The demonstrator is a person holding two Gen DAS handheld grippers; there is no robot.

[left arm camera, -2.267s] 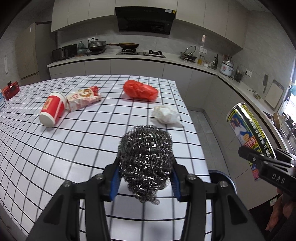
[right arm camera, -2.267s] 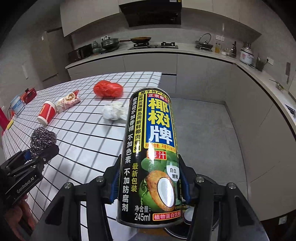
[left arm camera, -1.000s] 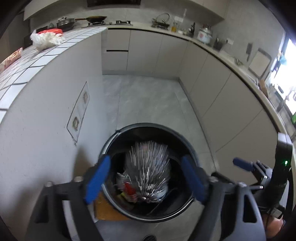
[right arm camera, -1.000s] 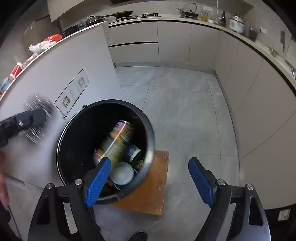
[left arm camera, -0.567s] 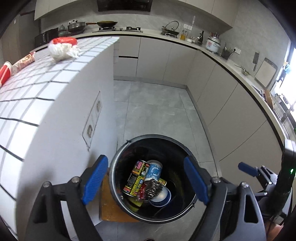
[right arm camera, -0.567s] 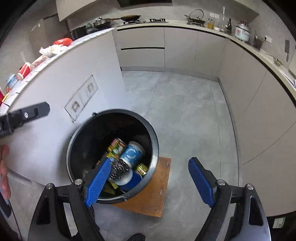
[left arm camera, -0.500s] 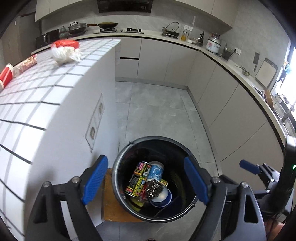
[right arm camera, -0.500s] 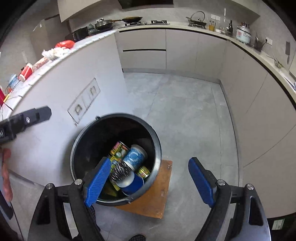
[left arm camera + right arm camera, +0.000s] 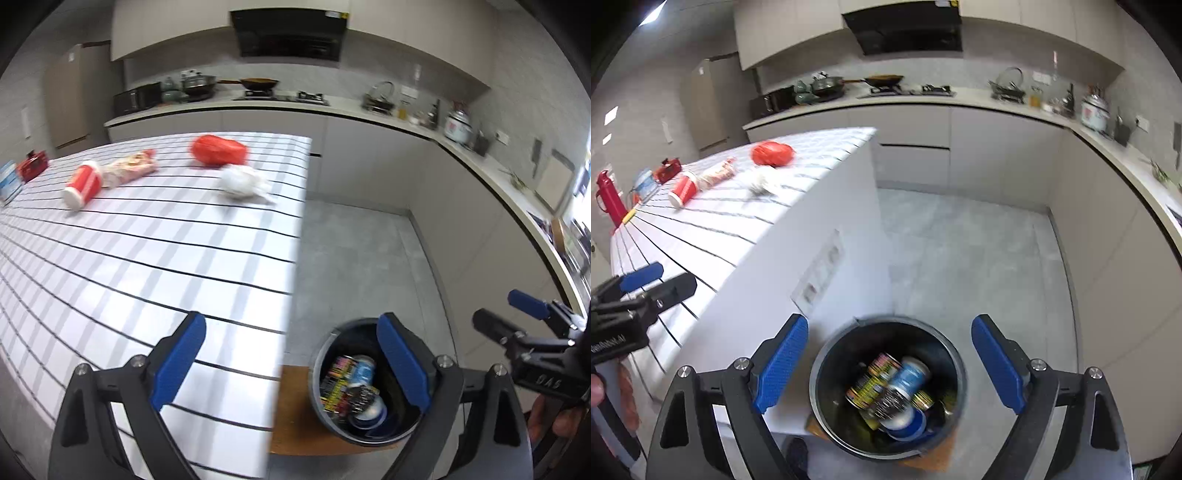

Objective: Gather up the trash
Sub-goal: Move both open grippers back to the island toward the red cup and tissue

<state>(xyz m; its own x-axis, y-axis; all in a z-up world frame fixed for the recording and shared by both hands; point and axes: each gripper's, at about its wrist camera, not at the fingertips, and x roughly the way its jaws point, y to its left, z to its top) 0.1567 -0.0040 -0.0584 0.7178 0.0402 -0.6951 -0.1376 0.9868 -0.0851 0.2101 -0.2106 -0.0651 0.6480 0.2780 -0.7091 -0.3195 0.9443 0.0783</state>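
Note:
My left gripper (image 9: 290,332) hangs over the edge of the white grid-lined table (image 9: 147,258), its jaws opening with nothing between them. My right gripper (image 9: 888,332) is above the dark round bin (image 9: 817,373), its jaws also opening and empty. In the bin lie a coconut drink can (image 9: 873,384), a blue can (image 9: 909,373) and a steel scourer (image 9: 892,400). On the table's far end rest a red bag (image 9: 218,149), a crumpled white paper (image 9: 242,181), a red cup (image 9: 83,182) on its side and a snack wrapper (image 9: 129,170).
The bin (image 9: 318,369) stands on a wooden board (image 9: 291,406) on the grey floor beside the table. Cabinets and a counter with a stove and a rice cooker (image 9: 458,125) run along the back and right. A red bottle (image 9: 607,199) stands at the table's left end.
Both grippers let go of the scourer and the can into the bin, then rose away from it. The table top has come back into the left view. Both pairs of jaws stand wider.

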